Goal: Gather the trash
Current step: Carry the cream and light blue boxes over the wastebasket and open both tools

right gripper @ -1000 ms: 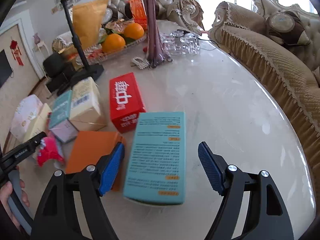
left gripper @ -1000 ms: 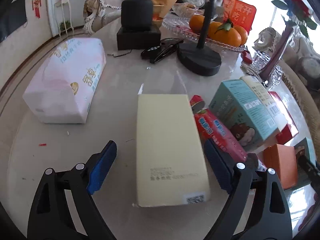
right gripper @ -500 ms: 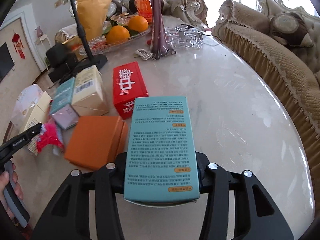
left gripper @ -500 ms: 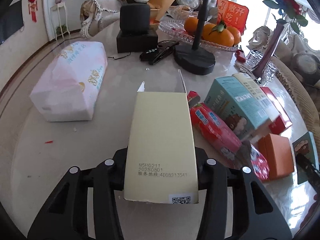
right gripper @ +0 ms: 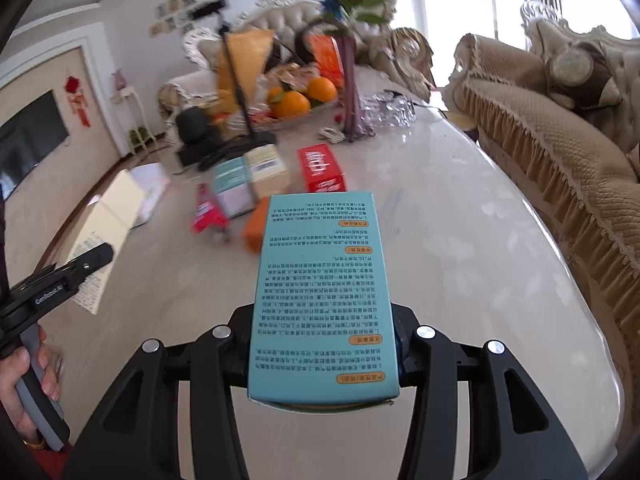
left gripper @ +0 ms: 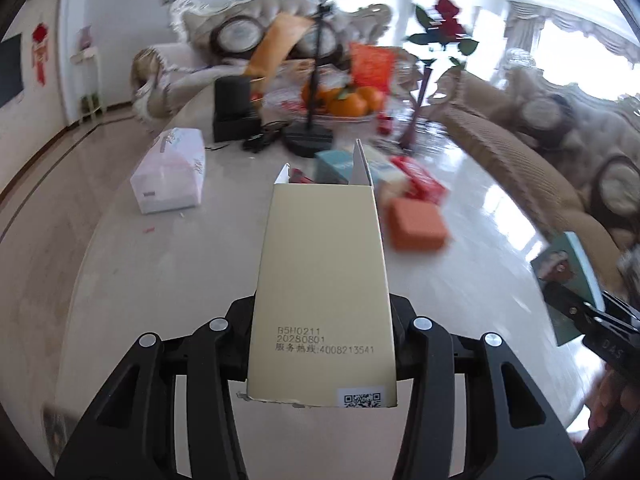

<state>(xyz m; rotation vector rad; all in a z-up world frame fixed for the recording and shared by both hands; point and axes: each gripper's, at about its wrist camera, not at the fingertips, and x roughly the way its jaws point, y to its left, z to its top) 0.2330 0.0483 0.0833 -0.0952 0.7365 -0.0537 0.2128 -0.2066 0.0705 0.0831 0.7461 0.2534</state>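
left gripper (left gripper: 322, 344) squeezes cream box (left gripper: 324, 280) | right gripper (right gripper: 324, 354) squeezes teal box (right gripper: 324, 288) | only right view shows hand (right gripper: 28, 376), lower left

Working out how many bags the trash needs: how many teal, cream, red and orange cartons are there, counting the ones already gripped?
Teal: 2 (held teal carton, loose teal carton)
Cream: 2 (held cream carton, loose cream carton)
Red: 1 (red carton)
Orange: 1 (orange carton)
Total: 6
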